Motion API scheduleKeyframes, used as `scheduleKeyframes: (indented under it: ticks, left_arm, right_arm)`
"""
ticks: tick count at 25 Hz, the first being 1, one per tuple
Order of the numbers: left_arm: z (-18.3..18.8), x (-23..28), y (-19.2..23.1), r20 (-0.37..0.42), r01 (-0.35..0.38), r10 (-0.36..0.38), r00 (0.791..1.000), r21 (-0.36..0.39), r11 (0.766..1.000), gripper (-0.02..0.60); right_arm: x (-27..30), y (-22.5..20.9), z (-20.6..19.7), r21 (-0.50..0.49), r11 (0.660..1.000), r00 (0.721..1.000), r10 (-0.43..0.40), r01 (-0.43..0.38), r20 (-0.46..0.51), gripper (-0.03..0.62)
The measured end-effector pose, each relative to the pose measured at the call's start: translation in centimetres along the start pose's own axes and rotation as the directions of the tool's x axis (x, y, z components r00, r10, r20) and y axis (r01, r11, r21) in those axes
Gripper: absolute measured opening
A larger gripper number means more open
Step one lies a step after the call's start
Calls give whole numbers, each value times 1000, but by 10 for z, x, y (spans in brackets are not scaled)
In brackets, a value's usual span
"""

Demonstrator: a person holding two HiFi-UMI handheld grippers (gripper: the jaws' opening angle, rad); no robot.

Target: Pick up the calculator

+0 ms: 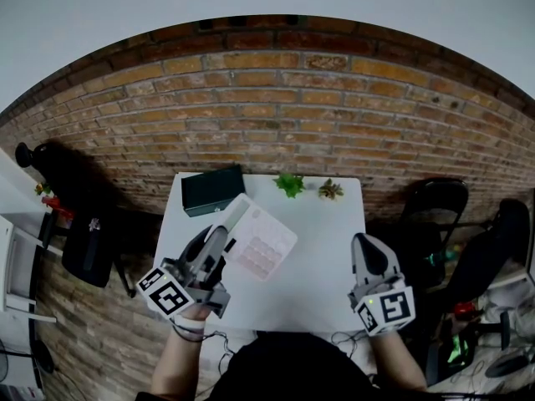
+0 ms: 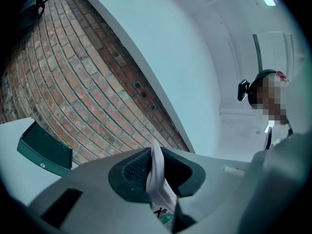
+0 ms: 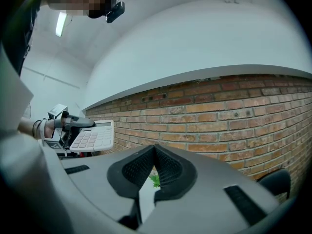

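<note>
The white calculator [image 1: 259, 238] with pale pink keys hangs tilted above the white table [image 1: 322, 241], near its left side. My left gripper [image 1: 227, 234] is shut on the calculator's near edge; in the left gripper view the calculator [image 2: 158, 177] shows edge-on between the jaws. The right gripper view shows the calculator [image 3: 92, 136] at the left, lifted off the table in the left gripper [image 3: 73, 126]. My right gripper [image 1: 366, 242] is shut with nothing in it, over the table's right side; in its own view [image 3: 155, 154] the pads meet.
A dark green box [image 1: 212, 190] lies at the table's back left corner. Two small green plants [image 1: 290, 184] [image 1: 330, 190] stand at the back edge against the brick wall. Dark chairs [image 1: 435, 207] stand to the right, and another [image 1: 88, 245] to the left of the table.
</note>
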State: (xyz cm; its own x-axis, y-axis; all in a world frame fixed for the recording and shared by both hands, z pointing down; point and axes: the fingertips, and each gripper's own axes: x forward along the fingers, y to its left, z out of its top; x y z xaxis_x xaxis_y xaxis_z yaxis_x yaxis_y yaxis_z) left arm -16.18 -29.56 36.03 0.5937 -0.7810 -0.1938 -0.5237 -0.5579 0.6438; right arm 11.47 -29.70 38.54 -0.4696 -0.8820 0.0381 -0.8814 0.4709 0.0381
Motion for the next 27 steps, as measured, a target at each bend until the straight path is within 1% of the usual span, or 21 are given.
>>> scheduleKeyframes:
  ticks: [12,27]
  left_arm:
    - [1,-1,0,-17,15,-15,1000,-2,1000,52]
    - [8,-14,6,-31,39,-40,999,-13,999,52]
  right_arm:
    - [-3,5,1,4,1000,1000,-8,8,2,3]
    - [-2,26,4,-10,1000,1000,-23,23,-5,3]
